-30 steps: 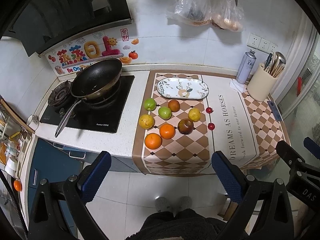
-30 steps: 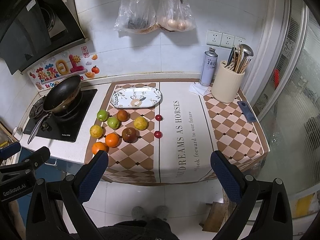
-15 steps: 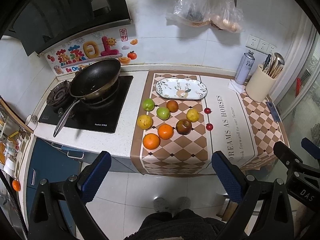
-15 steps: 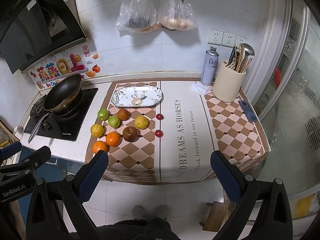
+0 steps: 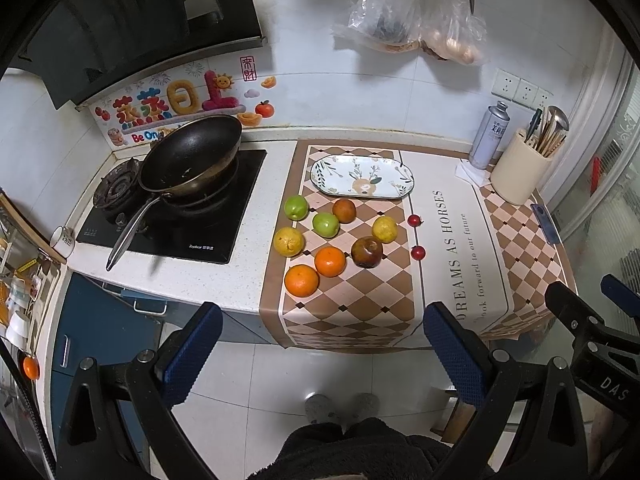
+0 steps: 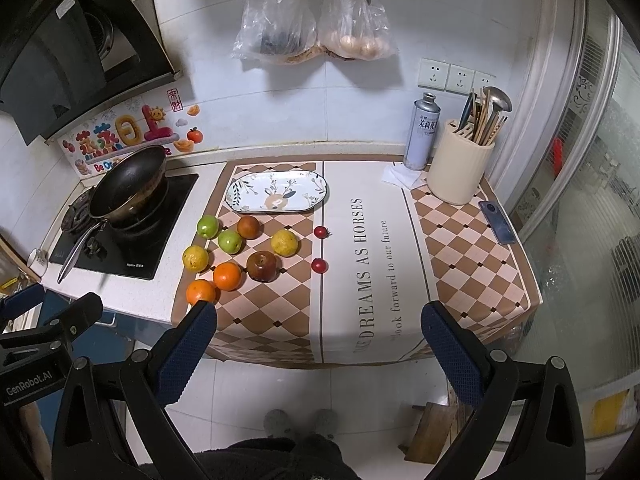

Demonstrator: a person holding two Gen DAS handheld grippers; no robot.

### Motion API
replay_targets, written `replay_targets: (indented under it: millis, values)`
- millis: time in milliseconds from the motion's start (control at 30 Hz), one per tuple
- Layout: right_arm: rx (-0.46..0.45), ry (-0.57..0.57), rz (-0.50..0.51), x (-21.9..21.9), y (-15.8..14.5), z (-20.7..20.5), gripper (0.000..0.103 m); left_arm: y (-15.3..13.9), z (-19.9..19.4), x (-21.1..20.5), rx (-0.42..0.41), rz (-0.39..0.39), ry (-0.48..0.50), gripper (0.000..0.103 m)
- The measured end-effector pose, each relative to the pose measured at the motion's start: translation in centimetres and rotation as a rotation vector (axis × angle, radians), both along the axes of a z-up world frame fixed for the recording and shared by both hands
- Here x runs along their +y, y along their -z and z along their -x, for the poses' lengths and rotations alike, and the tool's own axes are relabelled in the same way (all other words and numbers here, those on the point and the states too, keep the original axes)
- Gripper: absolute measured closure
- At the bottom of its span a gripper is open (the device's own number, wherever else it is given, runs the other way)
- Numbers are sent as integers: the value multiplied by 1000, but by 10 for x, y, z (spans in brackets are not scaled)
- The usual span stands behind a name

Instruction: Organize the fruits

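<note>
Several fruits lie on the checked mat: two oranges [image 5: 301, 280] [image 6: 227, 276], two green apples [image 5: 296, 207], two yellow citrus fruits [image 5: 288, 241], a dark red apple [image 5: 367, 252] [image 6: 261, 266], a brown fruit [image 5: 344, 210] and two small red fruits [image 5: 418, 253] [image 6: 319, 265]. An empty oval patterned plate [image 5: 362, 176] [image 6: 276, 197] sits behind them. My left gripper [image 5: 318, 346] and my right gripper [image 6: 318, 346] are both open and empty, held above the floor in front of the counter.
A black wok [image 5: 190, 157] sits on the stove [image 5: 224, 236] left of the mat. A spray can [image 6: 420, 136], utensil holder [image 6: 460, 174] and phone [image 6: 496, 222] stand at the right. Bags [image 6: 312, 20] hang on the wall.
Both grippers have drifted slightly; the counter and fruits sit a little differently in both views. Nothing was picked up or moved.
</note>
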State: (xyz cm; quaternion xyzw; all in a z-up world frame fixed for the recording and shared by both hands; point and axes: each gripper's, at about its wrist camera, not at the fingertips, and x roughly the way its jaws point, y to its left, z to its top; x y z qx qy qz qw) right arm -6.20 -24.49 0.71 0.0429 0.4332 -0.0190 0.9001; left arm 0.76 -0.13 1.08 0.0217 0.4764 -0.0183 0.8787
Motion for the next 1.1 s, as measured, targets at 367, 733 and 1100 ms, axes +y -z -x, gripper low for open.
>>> replay_targets:
  millis: [367,733,1100]
  values:
    - [3,1,-2,0,0,-1,0,0,0,1,0,0,2,0]
    - [1,1,-20,-2,0,1,0,0,-1,0,-1,11,-3,0]
    - [45,-30,-203,-24,51,-37,0,27,-23,8,-89,-119,-133,0]
